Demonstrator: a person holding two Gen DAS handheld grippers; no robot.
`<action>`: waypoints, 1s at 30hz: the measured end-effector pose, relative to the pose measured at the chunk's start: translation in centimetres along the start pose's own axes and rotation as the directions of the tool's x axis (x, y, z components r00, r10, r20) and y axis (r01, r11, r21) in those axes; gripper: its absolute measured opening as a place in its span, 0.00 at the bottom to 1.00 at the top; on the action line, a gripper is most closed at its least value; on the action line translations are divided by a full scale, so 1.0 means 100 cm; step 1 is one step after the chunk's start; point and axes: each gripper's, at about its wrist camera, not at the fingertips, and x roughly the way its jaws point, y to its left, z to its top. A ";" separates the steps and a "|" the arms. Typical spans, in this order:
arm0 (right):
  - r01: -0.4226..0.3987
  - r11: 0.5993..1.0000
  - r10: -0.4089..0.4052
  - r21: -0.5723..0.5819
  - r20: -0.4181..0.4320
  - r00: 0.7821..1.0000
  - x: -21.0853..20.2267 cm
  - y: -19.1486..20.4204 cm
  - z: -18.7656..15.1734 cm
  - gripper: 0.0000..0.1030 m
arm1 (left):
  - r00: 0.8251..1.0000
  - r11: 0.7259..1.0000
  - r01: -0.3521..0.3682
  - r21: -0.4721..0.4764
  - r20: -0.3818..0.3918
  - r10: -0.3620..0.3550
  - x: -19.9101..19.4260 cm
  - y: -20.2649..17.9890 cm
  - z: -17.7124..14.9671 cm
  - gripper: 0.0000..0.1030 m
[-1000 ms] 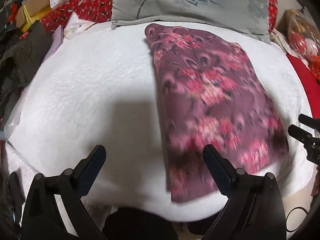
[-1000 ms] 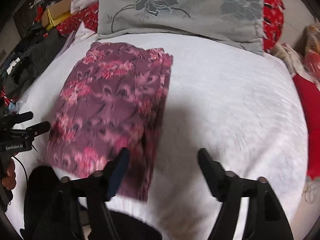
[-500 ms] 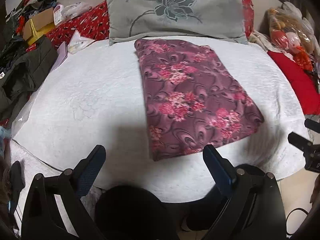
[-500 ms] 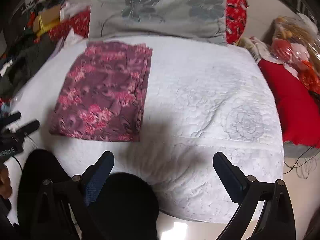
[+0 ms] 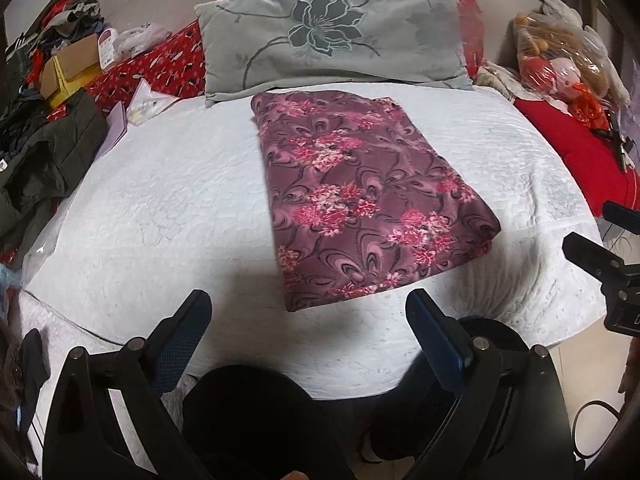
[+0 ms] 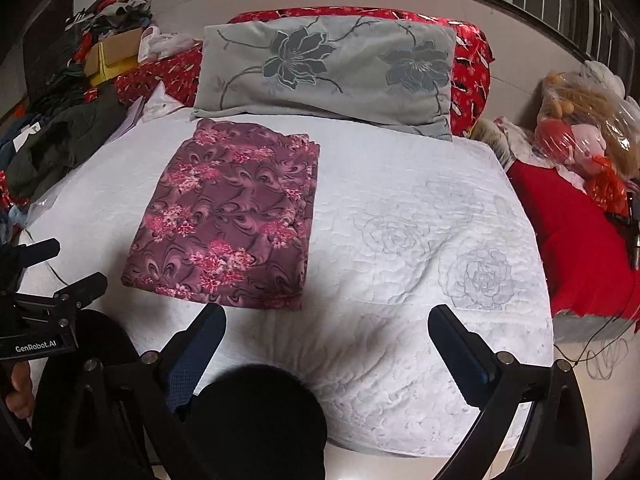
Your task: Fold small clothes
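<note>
A folded purple garment [image 5: 360,196] with pink flowers lies flat on the white quilted bed [image 5: 160,208], its far end near the grey pillow. In the right wrist view the same garment [image 6: 232,216] sits left of centre. My left gripper [image 5: 308,312] hangs open above the bed's near edge, short of the garment, nothing between its fingers. My right gripper [image 6: 326,324] is open too, over bare quilt just right of the garment's near corner. Each gripper shows at the other view's edge: the right gripper [image 5: 600,248] and the left gripper [image 6: 60,268].
A grey flowered pillow [image 5: 332,40] leans on a red patterned cushion [image 6: 472,64] at the bed's head. Dark clothes [image 5: 44,152] and a cardboard box [image 5: 68,68] pile up on the left. A red cloth [image 6: 580,232] and bagged toys [image 6: 584,128] lie on the right. The person's dark knees [image 5: 248,412] are below.
Both grippers have drawn back from the garment toward the bed's near edge and risen. The right gripper's jaws have widened. The garment lies still, free of both.
</note>
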 end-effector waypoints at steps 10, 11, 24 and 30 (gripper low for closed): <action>0.002 1.000 -0.002 0.018 -0.013 1.000 0.000 -0.002 -0.004 0.99 | 0.999 0.999 0.051 0.000 -0.010 -0.051 -0.002 -0.006 -0.001 0.96; 0.000 1.000 0.000 0.021 -0.015 1.000 0.001 -0.002 -0.004 0.99 | 0.998 0.998 0.056 0.000 -0.012 -0.056 -0.002 -0.007 -0.001 0.96; -0.003 0.998 0.004 0.064 -0.021 1.000 0.000 -0.012 -0.003 0.99 | 0.994 0.994 0.111 0.000 -0.023 -0.111 -0.005 -0.015 -0.002 0.96; -0.004 0.996 0.006 0.085 -0.028 1.000 0.003 -0.017 -0.003 0.99 | 0.991 0.991 0.131 0.009 -0.029 -0.131 -0.006 -0.020 0.000 0.96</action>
